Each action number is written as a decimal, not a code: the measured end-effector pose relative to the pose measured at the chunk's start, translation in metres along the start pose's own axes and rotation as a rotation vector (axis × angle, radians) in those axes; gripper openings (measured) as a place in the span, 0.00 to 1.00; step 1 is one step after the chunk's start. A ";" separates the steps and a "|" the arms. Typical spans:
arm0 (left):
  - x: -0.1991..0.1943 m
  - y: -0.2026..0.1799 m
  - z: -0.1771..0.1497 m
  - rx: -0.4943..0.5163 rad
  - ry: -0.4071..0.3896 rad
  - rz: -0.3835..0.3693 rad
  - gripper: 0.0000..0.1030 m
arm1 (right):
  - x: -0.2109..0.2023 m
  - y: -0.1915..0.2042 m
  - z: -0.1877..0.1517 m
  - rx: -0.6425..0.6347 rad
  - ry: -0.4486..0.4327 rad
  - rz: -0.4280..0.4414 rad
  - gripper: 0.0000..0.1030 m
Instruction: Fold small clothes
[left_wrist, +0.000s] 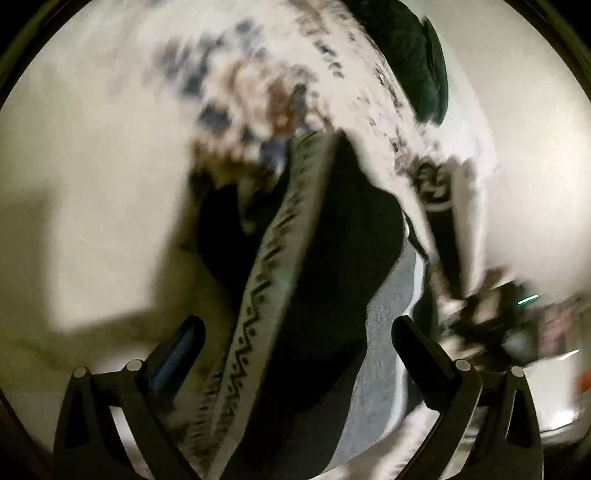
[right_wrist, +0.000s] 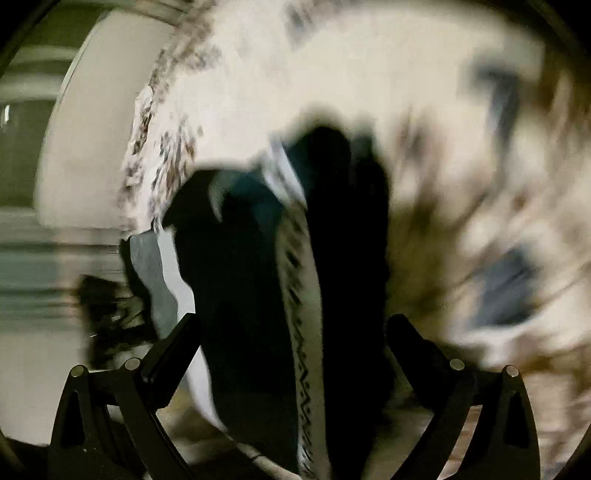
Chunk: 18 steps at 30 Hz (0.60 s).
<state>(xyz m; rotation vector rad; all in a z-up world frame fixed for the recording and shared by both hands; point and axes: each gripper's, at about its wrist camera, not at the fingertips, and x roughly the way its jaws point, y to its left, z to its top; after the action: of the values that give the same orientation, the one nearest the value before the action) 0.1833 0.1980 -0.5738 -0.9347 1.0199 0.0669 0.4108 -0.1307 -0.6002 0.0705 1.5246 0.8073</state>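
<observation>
Both the left gripper (left_wrist: 297, 332) and right gripper (right_wrist: 293, 328) stood spread wide, grasping nothing I could tell. Between each pair of fingers, at frame centre, hung a soft dark garment (left_wrist: 325, 266) with a pale zigzag-patterned band (right_wrist: 301, 332), over a blurred speckled white cloth (left_wrist: 258, 74).

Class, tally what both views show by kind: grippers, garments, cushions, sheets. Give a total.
Grippers: 2 (left gripper, right gripper)
Dark garment with patterned band: 1
Dark green cushion: 1
Patterned sheet: 1
Total: 5
</observation>
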 end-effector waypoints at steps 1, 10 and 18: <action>-0.010 -0.012 0.002 0.047 -0.032 0.079 1.00 | -0.015 0.010 0.003 -0.048 -0.051 -0.043 0.98; -0.011 -0.059 0.040 0.104 -0.113 0.279 1.00 | 0.045 0.147 0.043 -0.644 0.066 -0.187 0.92; -0.013 -0.049 0.042 0.091 -0.109 0.241 1.00 | 0.073 0.172 0.039 -0.747 0.184 -0.142 0.05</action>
<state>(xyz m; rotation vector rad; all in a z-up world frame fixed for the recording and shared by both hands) 0.2272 0.2014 -0.5250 -0.7145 1.0222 0.2682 0.3622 0.0510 -0.5695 -0.6695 1.2907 1.2420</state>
